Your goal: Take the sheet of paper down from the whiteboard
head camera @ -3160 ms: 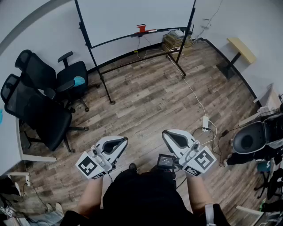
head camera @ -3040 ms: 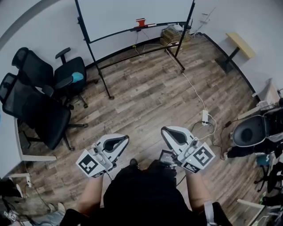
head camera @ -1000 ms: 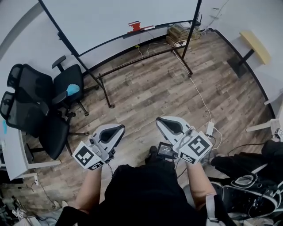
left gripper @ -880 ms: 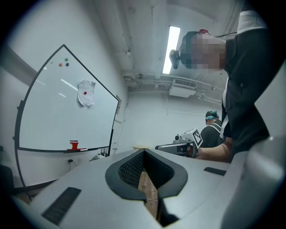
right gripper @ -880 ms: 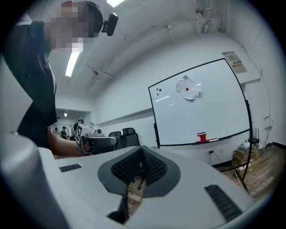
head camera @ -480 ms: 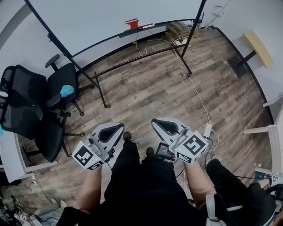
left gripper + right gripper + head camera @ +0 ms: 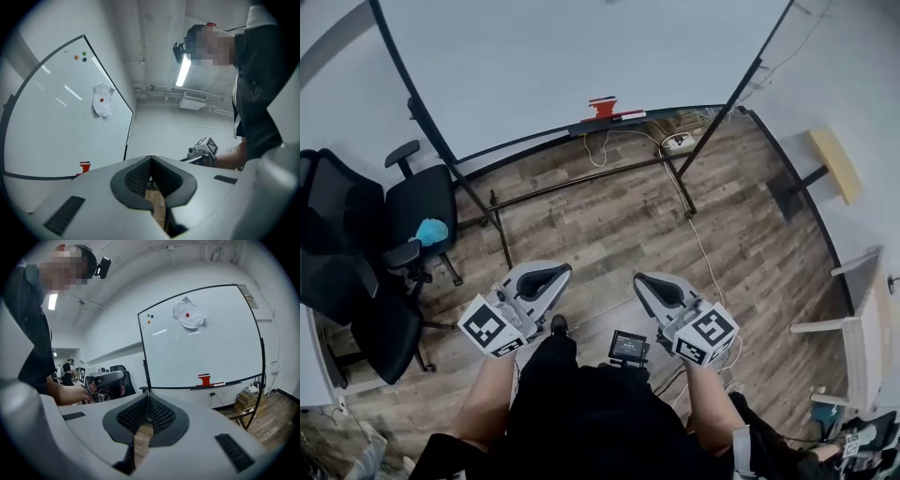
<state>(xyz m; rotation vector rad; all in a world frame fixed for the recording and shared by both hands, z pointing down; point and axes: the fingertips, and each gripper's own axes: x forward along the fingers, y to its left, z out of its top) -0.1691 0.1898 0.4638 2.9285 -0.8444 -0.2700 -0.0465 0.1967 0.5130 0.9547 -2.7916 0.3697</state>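
Note:
A crumpled white sheet of paper (image 7: pixel 189 315) hangs high on the whiteboard (image 7: pixel 211 352), pinned by a red magnet. The left gripper view shows the same paper (image 7: pixel 103 99) on the whiteboard (image 7: pixel 51 126). In the head view the whiteboard (image 7: pixel 581 56) fills the top and the paper is out of frame. My left gripper (image 7: pixel 558 270) and right gripper (image 7: pixel 639 278) are held side by side at waist height, well short of the board. Both are shut, with nothing between their jaws.
A red eraser (image 7: pixel 603 106) and a marker lie on the board's tray. The stand's black legs and crossbar (image 7: pixel 581 183) spread over the wooden floor. Black office chairs (image 7: pixel 384 234) stand at the left. A white cable (image 7: pixel 703 262) and a power strip (image 7: pixel 680 142) lie at the right.
The person has walked towards the whiteboard, which now looks larger and closer. Both grippers travelled forward with the body and stayed shut.

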